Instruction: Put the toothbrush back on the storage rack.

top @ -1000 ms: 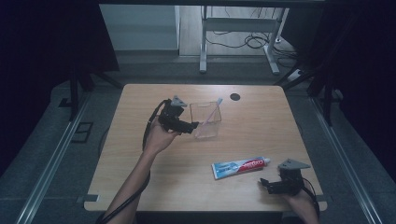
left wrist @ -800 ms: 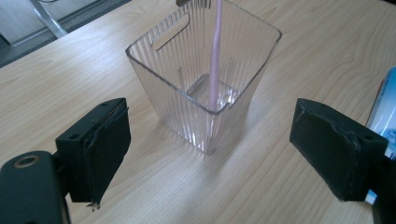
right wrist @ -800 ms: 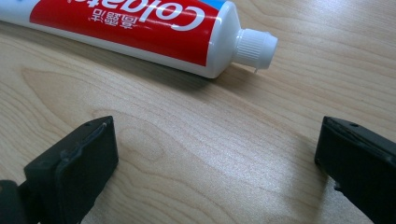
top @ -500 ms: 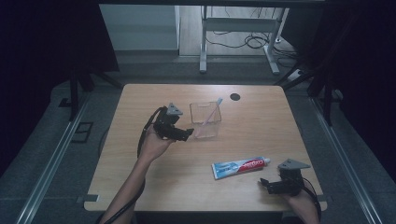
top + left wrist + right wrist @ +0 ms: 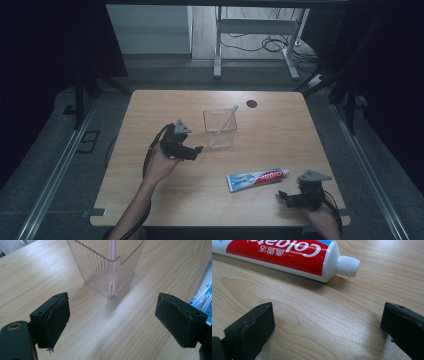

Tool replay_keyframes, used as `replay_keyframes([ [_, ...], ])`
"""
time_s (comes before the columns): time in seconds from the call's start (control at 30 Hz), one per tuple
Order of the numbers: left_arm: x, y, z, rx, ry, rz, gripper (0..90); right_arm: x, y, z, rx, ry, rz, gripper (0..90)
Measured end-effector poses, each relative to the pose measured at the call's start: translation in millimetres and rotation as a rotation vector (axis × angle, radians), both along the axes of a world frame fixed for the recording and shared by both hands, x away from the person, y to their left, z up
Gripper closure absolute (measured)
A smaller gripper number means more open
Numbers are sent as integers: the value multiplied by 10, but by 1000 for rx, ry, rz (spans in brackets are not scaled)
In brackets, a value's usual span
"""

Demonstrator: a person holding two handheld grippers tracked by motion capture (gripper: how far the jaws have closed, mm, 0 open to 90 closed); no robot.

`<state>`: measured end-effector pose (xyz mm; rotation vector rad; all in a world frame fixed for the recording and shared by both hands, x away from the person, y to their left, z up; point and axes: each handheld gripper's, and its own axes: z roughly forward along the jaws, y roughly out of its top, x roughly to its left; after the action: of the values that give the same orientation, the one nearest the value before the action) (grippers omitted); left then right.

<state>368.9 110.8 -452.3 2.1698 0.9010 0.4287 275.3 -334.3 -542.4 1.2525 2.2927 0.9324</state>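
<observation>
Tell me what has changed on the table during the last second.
The left claw drew back from the clear cup toward the person, open and holding nothing. The pink toothbrush stays inside the cup. The toothpaste tube and right claw kept their places.

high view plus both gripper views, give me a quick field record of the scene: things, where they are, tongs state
surface: wooden table
cup: clear ribbed plastic cup, upright, mid-table
toothbrush: pink toothbrush standing tilted inside the cup
toothpaste: red, white and blue tube lying flat, white cap on, toward the near right
left tongs: open, empty, just short of the cup, apart from it
right tongs: open, empty, low by the table, near the tube's cap end, not touching
</observation>
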Motion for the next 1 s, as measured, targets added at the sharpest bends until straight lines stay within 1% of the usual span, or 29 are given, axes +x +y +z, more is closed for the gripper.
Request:
replay_keyframes([
  [0.1,-37,31,-48,2,2,2,128,0,0,-1,0,-1,0,0],
  [0.53,-212,187,-239,-28,17,20,129,-2,4,-1,1,0,-3,0],
  [0.9,-368,266,-428,-23,26,31,129,-4,7,-1,2,1,1,0],
  [1.0,-412,278,-486,-13,27,34,129,-4,7,-1,2,1,2,0],
])
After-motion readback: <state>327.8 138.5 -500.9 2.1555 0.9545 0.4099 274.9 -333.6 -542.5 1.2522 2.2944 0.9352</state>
